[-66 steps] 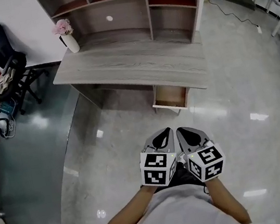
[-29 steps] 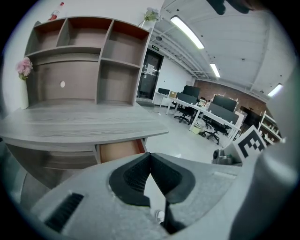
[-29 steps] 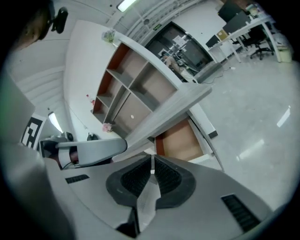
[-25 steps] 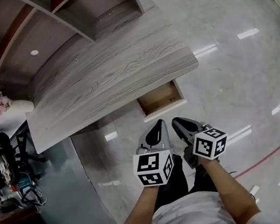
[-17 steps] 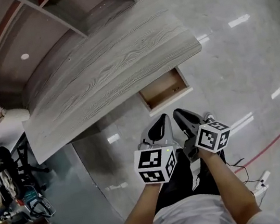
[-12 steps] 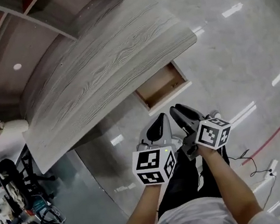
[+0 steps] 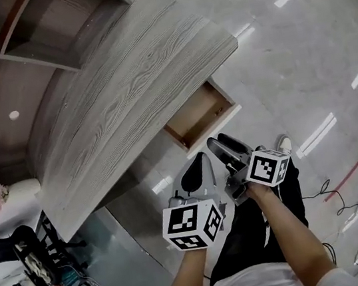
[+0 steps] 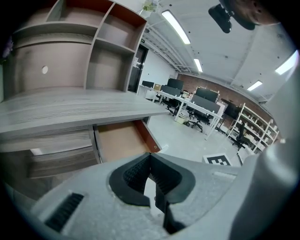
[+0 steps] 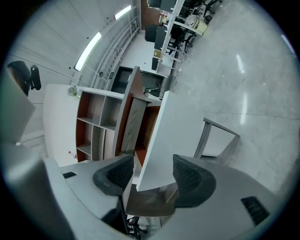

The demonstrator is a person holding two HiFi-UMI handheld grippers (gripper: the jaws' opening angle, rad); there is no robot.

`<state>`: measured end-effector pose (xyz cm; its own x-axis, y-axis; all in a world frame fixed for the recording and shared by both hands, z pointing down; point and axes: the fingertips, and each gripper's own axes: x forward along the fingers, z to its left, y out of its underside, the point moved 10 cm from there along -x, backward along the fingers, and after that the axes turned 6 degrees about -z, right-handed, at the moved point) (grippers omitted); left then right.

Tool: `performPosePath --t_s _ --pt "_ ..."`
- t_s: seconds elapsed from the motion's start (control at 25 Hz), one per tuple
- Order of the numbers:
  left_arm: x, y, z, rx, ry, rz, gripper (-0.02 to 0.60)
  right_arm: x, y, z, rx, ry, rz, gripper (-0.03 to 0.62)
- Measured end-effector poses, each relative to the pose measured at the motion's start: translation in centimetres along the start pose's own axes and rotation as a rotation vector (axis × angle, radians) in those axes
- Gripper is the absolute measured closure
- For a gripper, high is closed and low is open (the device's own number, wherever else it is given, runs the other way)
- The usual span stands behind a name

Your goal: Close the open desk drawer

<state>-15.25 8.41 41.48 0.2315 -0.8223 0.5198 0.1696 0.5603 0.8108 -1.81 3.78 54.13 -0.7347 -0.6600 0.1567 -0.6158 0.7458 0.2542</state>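
Two grippers are held low. The left gripper [image 7: 201, 157] has its fingers pressed together, empty. The right gripper [image 7: 220, 140] has just been opening its fingers and grips nothing. Just beyond, the open brown wooden drawer with a white front [image 7: 198, 112] juts from under the grey woodgrain worktop [image 7: 123, 87].

Grey left gripper [image 7: 201, 158], black trousers [image 7: 262, 232]

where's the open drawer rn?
Head view, centre: the open drawer juts out from under the desk, near its right front corner, above the glossy floor.
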Motion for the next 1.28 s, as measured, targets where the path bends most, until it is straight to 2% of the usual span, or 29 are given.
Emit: performPosePath --t_s 0.32,0.48,0.84,1.08,1.28 --pt "0.1 0.2 0.8 0.025 -0.008 0.023 0.578 2.3 0.5 -1.4 0.101 0.021 -0.07 0.336" --pt "-0.1 0.5 1.0 0.026 -0.022 0.035 0.578 3.0 0.8 -1.9 0.16 0.008 -0.062 0.336" --pt "-0.3 -0.1 0.9 0.028 -0.015 0.023 0.578 3.0 0.6 -0.8 0.149 0.034 -0.059 0.338" --pt "-0.3 -0.8 0.8 0.027 -0.01 0.004 0.578 2.9 0.2 1.0 0.146 -0.026 -0.075 0.338" --pt "-0.4 -1.3 0.5 0.029 -0.004 -0.011 0.577 2.9 -0.1 1.6 0.142 -0.039 -0.069 0.338"
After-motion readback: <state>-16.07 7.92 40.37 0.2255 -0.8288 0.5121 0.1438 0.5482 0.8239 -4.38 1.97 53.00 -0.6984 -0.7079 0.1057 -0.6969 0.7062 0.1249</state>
